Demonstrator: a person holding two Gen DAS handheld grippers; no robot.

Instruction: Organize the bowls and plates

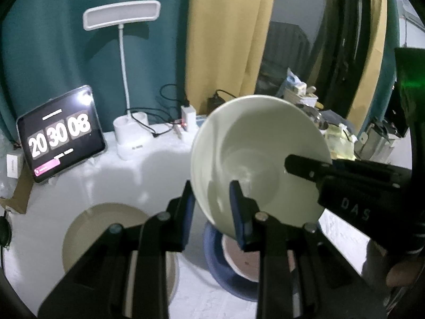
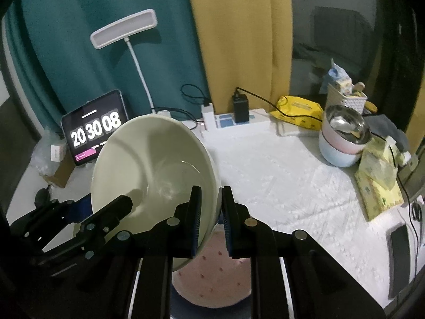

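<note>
While tilted above the blue-rimmed dish (image 1: 212,271), pale bowl (image 1: 252,154) pinched at opposite rims by left gripper (image 1: 212,212) and right gripper (image 2: 211,220); dish directly beneath.

Counter (image 2: 279,175) bare through the middle, room to pass between the cream bowl (image 2: 148,164) and the stacked bowls (image 2: 342,143) at right. Back edge blocked: tablet clock (image 2: 93,130), lamp (image 2: 124,29), power strip (image 2: 239,122) with cables. Below the cream bowl: pink bowl (image 2: 212,279); tan plate (image 1: 106,228) left of it.
</note>
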